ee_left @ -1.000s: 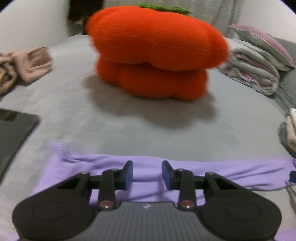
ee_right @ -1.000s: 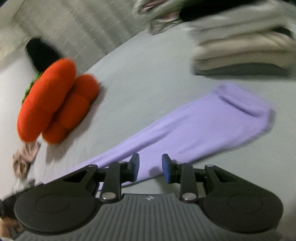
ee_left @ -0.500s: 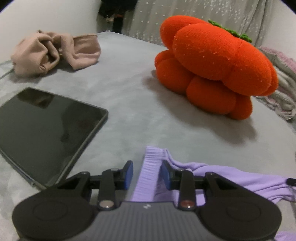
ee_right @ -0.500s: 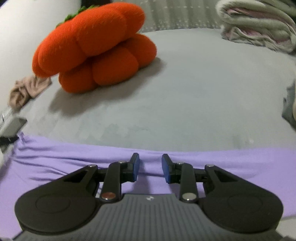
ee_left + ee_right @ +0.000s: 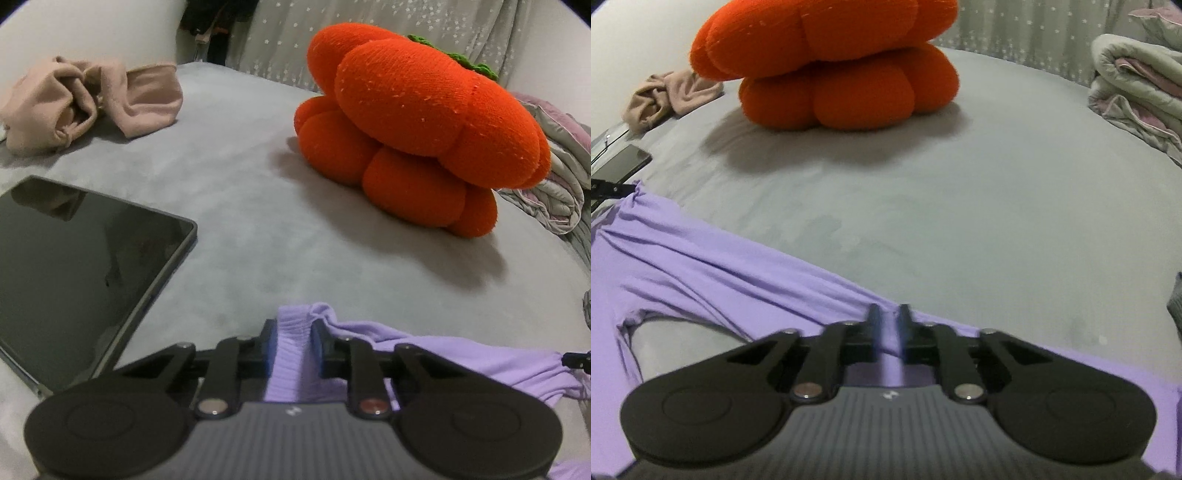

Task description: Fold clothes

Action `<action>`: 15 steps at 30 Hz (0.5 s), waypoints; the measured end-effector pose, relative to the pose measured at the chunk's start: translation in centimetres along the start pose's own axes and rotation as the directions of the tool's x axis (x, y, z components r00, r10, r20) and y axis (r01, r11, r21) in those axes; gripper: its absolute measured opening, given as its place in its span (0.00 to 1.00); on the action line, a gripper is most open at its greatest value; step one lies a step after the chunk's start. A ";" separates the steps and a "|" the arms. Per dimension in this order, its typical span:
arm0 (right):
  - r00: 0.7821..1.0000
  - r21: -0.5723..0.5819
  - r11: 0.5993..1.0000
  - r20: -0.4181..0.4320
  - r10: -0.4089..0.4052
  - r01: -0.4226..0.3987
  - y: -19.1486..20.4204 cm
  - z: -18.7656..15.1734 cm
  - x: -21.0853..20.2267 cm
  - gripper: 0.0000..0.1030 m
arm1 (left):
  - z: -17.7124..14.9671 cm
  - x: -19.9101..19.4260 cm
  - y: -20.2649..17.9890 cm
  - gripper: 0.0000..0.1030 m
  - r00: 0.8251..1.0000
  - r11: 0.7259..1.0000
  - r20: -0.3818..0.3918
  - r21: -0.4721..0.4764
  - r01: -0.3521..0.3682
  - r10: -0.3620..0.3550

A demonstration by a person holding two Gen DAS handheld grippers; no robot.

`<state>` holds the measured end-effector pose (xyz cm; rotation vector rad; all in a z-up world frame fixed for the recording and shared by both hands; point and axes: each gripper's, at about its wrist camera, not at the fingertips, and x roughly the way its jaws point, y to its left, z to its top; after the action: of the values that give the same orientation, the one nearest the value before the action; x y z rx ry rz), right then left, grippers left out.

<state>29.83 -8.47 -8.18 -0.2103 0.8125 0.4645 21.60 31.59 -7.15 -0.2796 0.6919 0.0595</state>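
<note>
Since half-second-earlier frames: both jaw pairs gone from apart to nipping fabric. Left gripper (image 5: 293, 341) closing on ribbed cuff of purple garment (image 5: 713, 266); right gripper (image 5: 887, 325) clamped on its edge. Garment lies on grey bed (image 5: 942, 192), near orange cushion (image 5: 417, 125). Likely ready for lift and fold. No readable writing.

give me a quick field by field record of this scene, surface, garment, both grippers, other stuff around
surface: grey bed sheet
garment: purple garment, lying stretched across the near part of the bed
left gripper: jaws closing, ribbed purple edge between them
right gripper: shut on a fold of the purple garment
tablet: dark screen, flat on the bed, left of the left gripper
orange pumpkin cushion: further back
beige cloth: crumpled, far left
folded quilt: far right
</note>
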 end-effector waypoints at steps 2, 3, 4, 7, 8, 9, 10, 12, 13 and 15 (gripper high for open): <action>1.000 -0.012 1.000 0.011 -0.014 0.014 0.3 0.0 -0.2 0.01 | -0.1 -0.5 0.0 0.07 1.000 1.000 0.030 -0.006 -0.003 0.003; 0.999 -0.009 1.000 0.030 -0.028 0.028 0.3 0.0 -0.5 0.01 | -0.1 -0.8 0.1 0.04 0.999 1.000 0.045 -0.012 -0.002 0.002; 0.998 -0.002 0.999 0.052 -0.042 0.042 0.3 0.0 -0.7 0.01 | -0.1 -1.0 0.1 0.04 0.998 1.000 0.061 -0.014 -0.004 0.005; 0.986 0.034 0.995 0.136 -0.093 0.089 -0.2 0.3 -1.6 0.00 | -0.1 -1.5 0.2 0.04 0.994 1.000 0.110 -0.013 -0.008 0.009; 0.981 0.040 0.993 0.160 -0.112 0.107 -0.3 0.5 -1.8 0.00 | -0.1 -1.5 0.1 0.04 0.992 1.000 0.125 -0.009 -0.010 0.012; 0.974 0.045 0.991 0.184 -0.132 0.125 -0.3 0.6 -2.0 0.00 | -0.2 -1.5 0.1 0.04 0.990 1.000 0.139 -0.004 -0.017 0.018; 0.967 0.048 0.989 0.207 -0.150 0.143 -0.3 0.8 -2.0 0.00 | -0.2 -1.5 0.0 0.04 0.988 1.000 0.153 0.001 -0.025 0.024; 0.955 0.060 0.985 0.239 -0.173 0.163 -0.3 1.2 -1.9 0.00 | -0.3 -1.2 -0.2 0.04 0.984 0.999 0.172 0.012 -0.042 0.040; 0.953 0.066 0.984 0.244 -0.180 0.168 -0.4 1.3 -1.6 0.00 | -0.3 -1.0 -0.3 0.04 0.983 0.998 0.178 0.017 -0.052 0.048; 0.953 0.069 0.982 0.238 -0.188 0.177 -0.4 1.5 -0.8 0.00 | -0.3 -0.6 -0.4 0.04 0.980 0.997 0.189 0.027 -0.073 0.066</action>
<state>30.56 -8.57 -6.63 -0.1788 0.5561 0.2889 20.99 31.12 -6.92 -0.2142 0.5138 0.1391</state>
